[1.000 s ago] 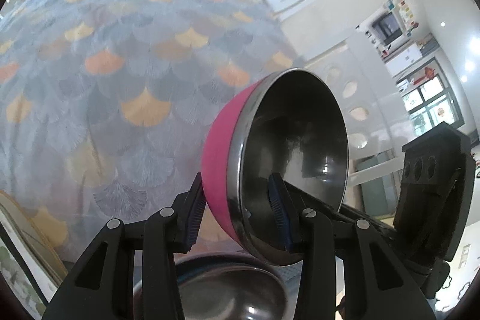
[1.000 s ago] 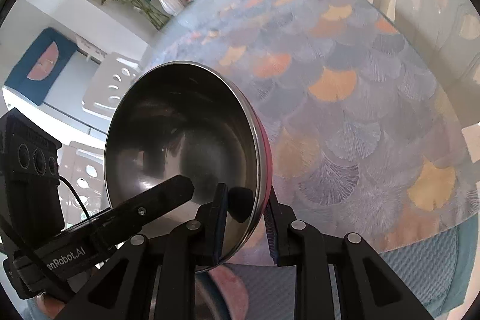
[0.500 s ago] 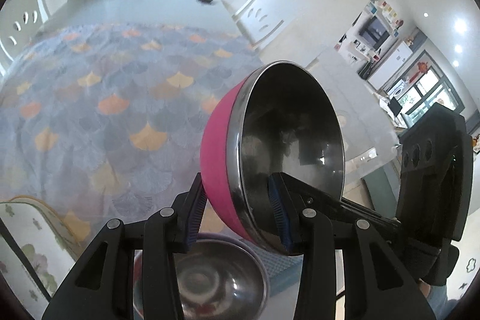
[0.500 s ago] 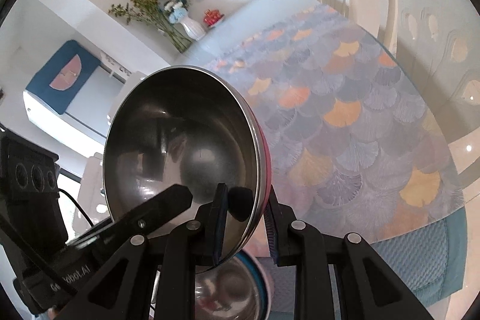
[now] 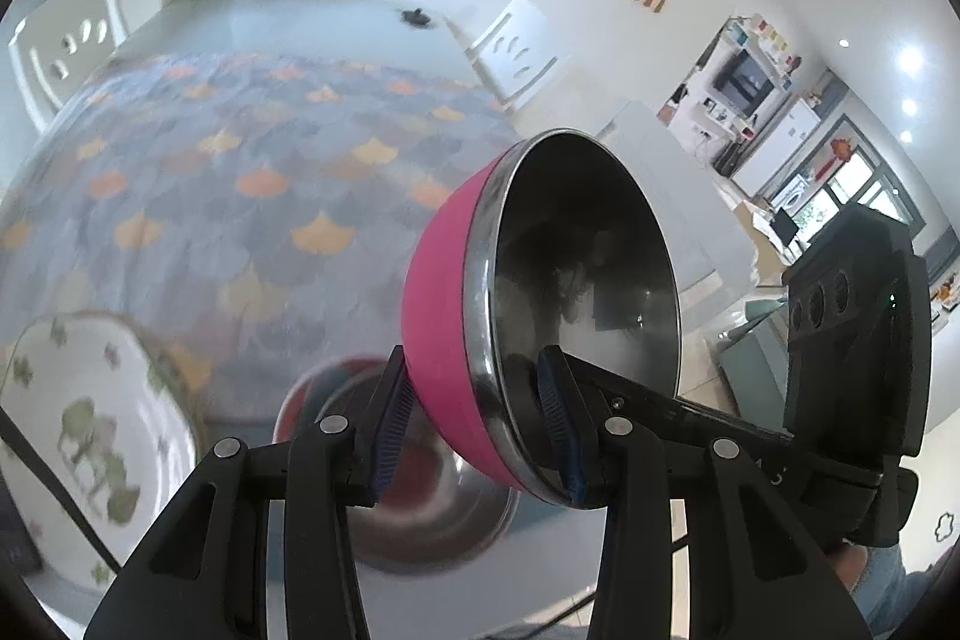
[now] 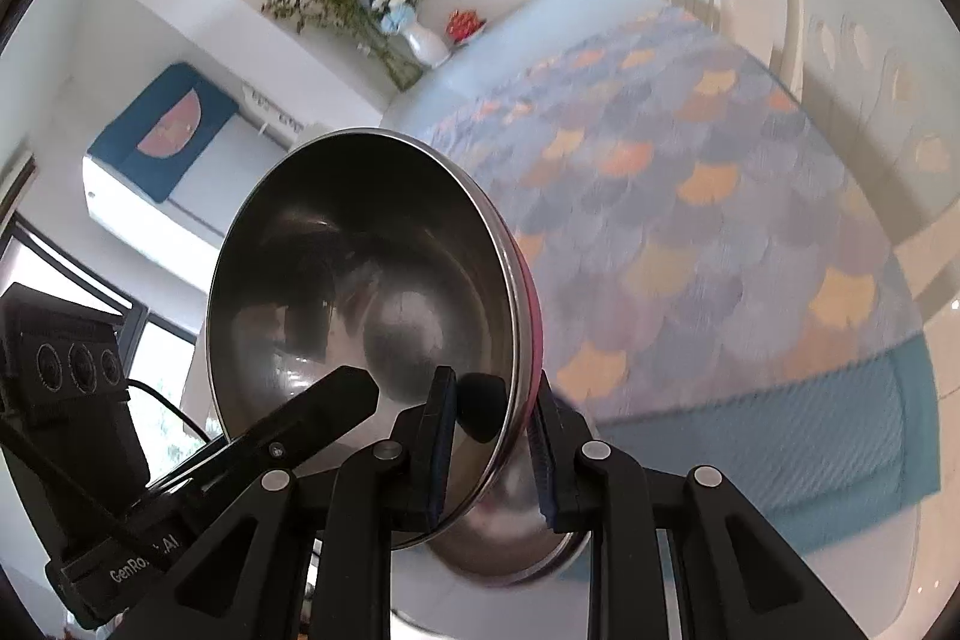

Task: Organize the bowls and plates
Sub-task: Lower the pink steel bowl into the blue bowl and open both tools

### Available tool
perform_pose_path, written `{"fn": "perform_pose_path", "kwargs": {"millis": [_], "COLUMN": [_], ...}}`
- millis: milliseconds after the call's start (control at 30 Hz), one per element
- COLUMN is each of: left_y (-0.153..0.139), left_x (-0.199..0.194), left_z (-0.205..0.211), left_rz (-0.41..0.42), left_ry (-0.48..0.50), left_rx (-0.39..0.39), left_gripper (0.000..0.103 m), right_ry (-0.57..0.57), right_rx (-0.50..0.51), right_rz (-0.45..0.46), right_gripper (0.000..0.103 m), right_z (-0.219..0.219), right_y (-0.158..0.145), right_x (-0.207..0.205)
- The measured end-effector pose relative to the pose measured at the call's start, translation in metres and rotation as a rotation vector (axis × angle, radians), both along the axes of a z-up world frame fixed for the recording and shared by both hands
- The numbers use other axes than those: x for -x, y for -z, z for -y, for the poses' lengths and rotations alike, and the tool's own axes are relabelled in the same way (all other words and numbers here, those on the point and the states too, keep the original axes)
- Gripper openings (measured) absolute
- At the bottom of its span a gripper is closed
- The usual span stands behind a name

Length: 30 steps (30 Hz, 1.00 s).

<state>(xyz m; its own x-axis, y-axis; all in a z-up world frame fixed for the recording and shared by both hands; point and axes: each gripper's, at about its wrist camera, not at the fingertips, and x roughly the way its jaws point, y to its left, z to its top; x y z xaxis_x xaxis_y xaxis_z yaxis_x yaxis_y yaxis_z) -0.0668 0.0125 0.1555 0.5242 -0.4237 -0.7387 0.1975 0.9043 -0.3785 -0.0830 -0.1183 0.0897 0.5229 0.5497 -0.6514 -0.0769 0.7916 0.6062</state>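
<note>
pink-sided stainless steel bowl (image 5: 540, 304) | held tilted in the air above the table, over a second steel bowl (image 5: 420, 508) | left gripper (image 5: 477, 436) and right gripper (image 6: 489, 454) both clamped on its rim | light, rigid, slick; grip rim

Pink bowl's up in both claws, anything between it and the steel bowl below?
Nothing visible. The pink-sided steel bowl, clamped on its rim by both claws, hangs tilted above the empty steel bowl on the table; only open air shows between them.
</note>
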Motion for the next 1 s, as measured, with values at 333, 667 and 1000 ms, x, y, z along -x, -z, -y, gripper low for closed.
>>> {"fn": "perform_pose_path", "kwargs": {"millis": [333,667,1000], "left_y": [0.030,0.042,0.055], "left_x": [0.019,0.026,0.029], "left_z": [-0.016,-0.018,-0.040], "left_rz": [-0.112,-0.190,-0.260], "left_ry": [-0.045,-0.046,-0.106], "left_rx": [-0.006,-0.010,0.047], "left_gripper": [0.038,0.038,0.038], "right_ry": [-0.063,-0.061,-0.054], "right_rx": [0.031,0.028,0.024], "right_rz": [-0.090,-0.191,-0.280], "right_gripper": [0.022,0.022,0.022], "right_z": [-0.020,-0.028,-0.029], "right_y": [0.025,0.044,0.060], "right_x": [0.011,0.015,0.016]}}
